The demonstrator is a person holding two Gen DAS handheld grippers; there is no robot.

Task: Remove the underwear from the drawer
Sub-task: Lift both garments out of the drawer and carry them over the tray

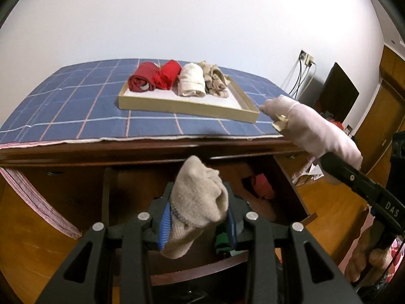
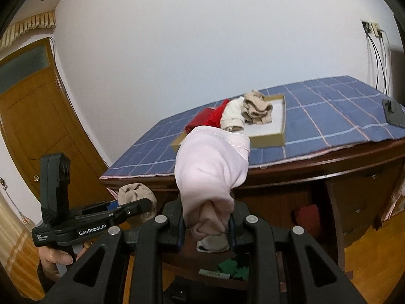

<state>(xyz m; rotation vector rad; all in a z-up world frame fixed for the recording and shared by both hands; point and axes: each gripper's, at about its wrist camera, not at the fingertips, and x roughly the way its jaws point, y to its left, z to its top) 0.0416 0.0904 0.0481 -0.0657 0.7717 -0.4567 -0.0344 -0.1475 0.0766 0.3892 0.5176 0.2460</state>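
While the left tongs [image 1: 198, 217] clamp a beige roll [image 1: 200, 200], the right tongs [image 2: 206, 224] pinch a pink roll [image 2: 210, 167].

- Your right gripper [image 2: 206, 224] is clamped on a pale pink underwear roll [image 2: 211, 167], held above the open drawer [image 2: 227, 271].
- Your left gripper [image 2: 141, 204] sits at lower left, pinching a beige roll [image 2: 135, 192].
- Shallow tray [image 2: 281, 133] on the blue checked cloth [image 2: 329, 111] holds red, cream and beige rolls.
- Green items lie in the drawer.
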